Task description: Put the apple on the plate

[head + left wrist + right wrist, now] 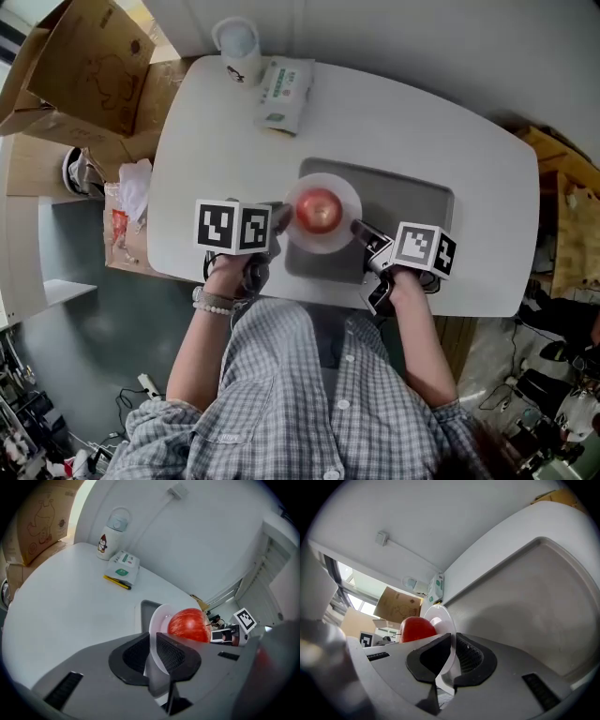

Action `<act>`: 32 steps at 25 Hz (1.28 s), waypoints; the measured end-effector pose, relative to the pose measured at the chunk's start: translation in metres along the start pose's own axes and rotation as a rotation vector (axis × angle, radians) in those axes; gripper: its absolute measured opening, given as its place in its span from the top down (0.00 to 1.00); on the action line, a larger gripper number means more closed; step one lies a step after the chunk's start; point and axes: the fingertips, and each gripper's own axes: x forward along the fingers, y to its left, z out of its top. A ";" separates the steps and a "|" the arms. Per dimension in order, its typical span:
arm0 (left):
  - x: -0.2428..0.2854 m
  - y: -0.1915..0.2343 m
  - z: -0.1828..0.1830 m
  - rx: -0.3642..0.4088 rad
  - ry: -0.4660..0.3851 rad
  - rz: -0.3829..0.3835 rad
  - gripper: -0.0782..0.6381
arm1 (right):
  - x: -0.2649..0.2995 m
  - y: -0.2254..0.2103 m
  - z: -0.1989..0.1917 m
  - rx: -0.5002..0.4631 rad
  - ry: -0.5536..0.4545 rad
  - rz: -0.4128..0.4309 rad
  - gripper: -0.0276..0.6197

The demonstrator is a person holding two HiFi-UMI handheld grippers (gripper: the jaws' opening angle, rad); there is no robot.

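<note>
The left hand-held gripper (278, 218) and right hand-held gripper (360, 229) clamp the plate (328, 184) rim; hold both level so the apple (320, 210) cannot roll

White tbl (206, 159): grey tray (412, 206) nr front edge; tissue pack (284, 94) + bottle (238, 45) together at far edge.

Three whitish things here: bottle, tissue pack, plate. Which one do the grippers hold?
The plate, the round one bearing the red apple: the left gripper and right gripper each clamp its rim. The bottle and tissue pack sit apart, untouched.
</note>
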 end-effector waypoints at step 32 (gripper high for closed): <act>0.107 -0.061 -0.043 0.081 0.184 -0.006 0.82 | -0.038 -0.121 0.016 -0.065 0.003 -0.130 0.89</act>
